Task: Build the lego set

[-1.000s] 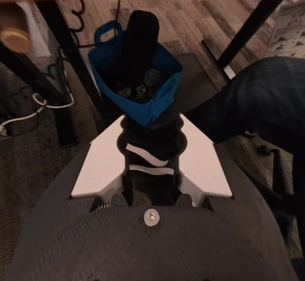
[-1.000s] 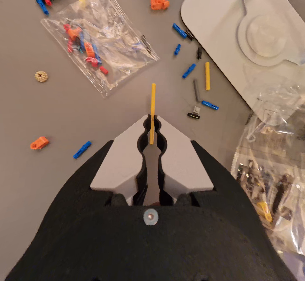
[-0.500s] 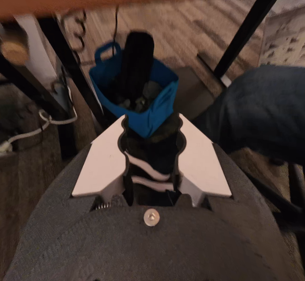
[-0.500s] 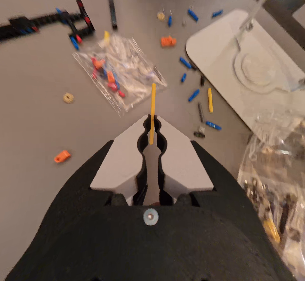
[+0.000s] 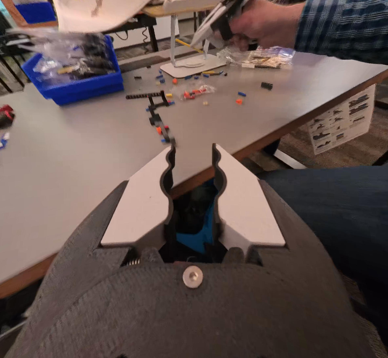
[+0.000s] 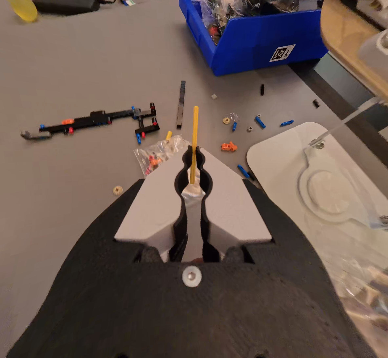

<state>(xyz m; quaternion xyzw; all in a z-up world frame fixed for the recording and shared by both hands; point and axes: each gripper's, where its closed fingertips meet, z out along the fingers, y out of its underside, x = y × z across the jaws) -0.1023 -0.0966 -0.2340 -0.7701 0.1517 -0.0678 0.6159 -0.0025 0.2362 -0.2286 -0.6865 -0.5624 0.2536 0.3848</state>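
A long thin yellow plastic axle [image 6: 194, 137] is pinched at the tips of the right gripper [image 6: 194, 150], most of its length projecting forward, raised over the middle of the grey table [image 6: 84, 64]. The left gripper [image 5: 193, 148] is held spread and empty at the near table edge. The black beam assembly with blue and red pins [image 6: 100, 121] lies flat, well apart. It is judged that the assembly should be steadied by the left gripper first, and the axle lined up squarely with its hole before being pushed

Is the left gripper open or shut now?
Open: the left gripper shows a clear gap between its fingertips, with nothing held between them.
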